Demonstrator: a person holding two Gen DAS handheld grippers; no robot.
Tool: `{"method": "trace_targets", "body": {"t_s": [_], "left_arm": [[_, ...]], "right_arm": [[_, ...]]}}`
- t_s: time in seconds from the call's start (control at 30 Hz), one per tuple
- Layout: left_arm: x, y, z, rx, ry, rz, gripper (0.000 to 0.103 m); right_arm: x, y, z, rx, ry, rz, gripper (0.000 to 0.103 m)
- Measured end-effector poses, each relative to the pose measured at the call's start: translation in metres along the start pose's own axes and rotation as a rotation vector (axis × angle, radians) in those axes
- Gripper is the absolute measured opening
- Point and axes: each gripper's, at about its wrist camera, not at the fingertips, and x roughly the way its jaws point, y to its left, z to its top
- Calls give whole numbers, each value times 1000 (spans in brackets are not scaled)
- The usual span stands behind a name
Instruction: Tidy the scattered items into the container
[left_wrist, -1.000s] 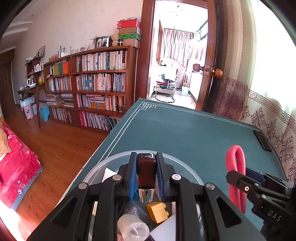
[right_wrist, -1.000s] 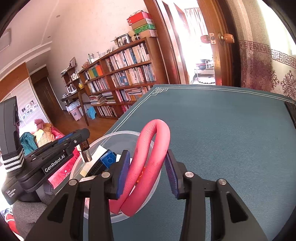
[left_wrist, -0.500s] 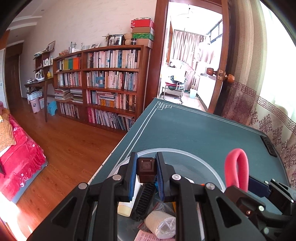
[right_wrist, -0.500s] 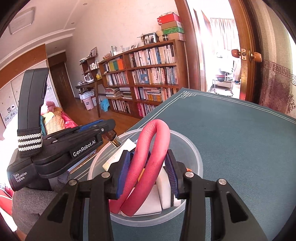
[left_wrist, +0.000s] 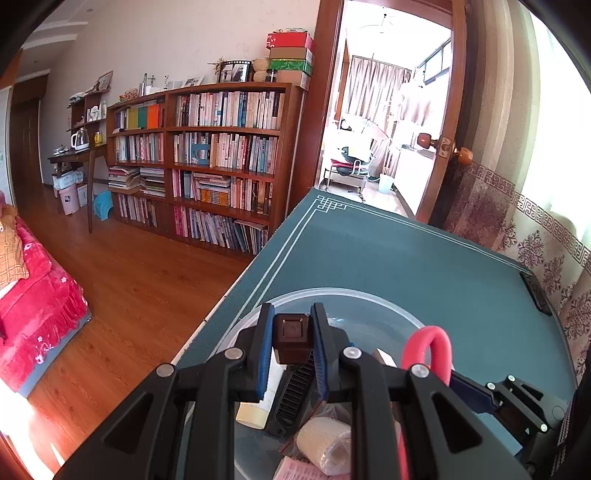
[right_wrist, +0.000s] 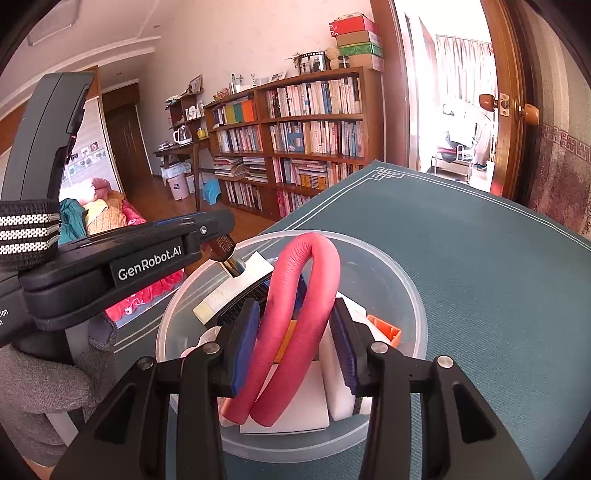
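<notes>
A clear round plastic bowl (left_wrist: 373, 295) (right_wrist: 410, 284) stands on the green table mat near its left edge. It holds white blocks (right_wrist: 306, 402), an orange piece (right_wrist: 386, 328), a black comb (left_wrist: 295, 391) and a wrapped white roll (left_wrist: 325, 439). My left gripper (left_wrist: 291, 317) is shut on a small brown tube (left_wrist: 292, 338) with a metal end, above the bowl's left side. My right gripper (right_wrist: 293, 332) is shut on a bent pink foam tube (right_wrist: 314, 273), whose loop stands up over the bowl's inside.
A black flat device (left_wrist: 535, 291) lies at the mat's far right edge. The table's left edge (left_wrist: 229, 291) drops to a wooden floor, with a bookshelf (left_wrist: 207, 166) behind. A grey-gloved hand (right_wrist: 44, 387) holds the left gripper.
The right gripper has carried the pink tube from beside the bowl to over its contents. The left gripper has pulled back and tilted up with the brown tube still in it.
</notes>
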Motion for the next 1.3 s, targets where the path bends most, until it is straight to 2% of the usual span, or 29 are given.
{"method": "trace_targets", "body": {"t_s": [0.3, 0.8, 1.1, 1.17, 1.23, 1.3], "left_arm": [[8, -6, -6, 11, 36, -24, 22], [21, -17, -15, 29, 90, -64, 22], [21, -22, -17, 33, 92, -68, 22], [21, -20, -18, 21, 98, -75, 27], [20, -19, -19, 12, 100, -80, 42], [18, -18, -19, 10, 97, -81, 46]], "right_arm": [[0, -7, 1, 7, -9, 15, 43], [-15, -39, 7, 117, -31, 7, 43], [-19, -46, 9, 141, -37, 3, 43], [-19, -47, 10, 146, -40, 0, 43], [-20, -48, 11, 153, -44, -1, 43], [-22, -49, 11, 159, -46, -1, 43]]}}
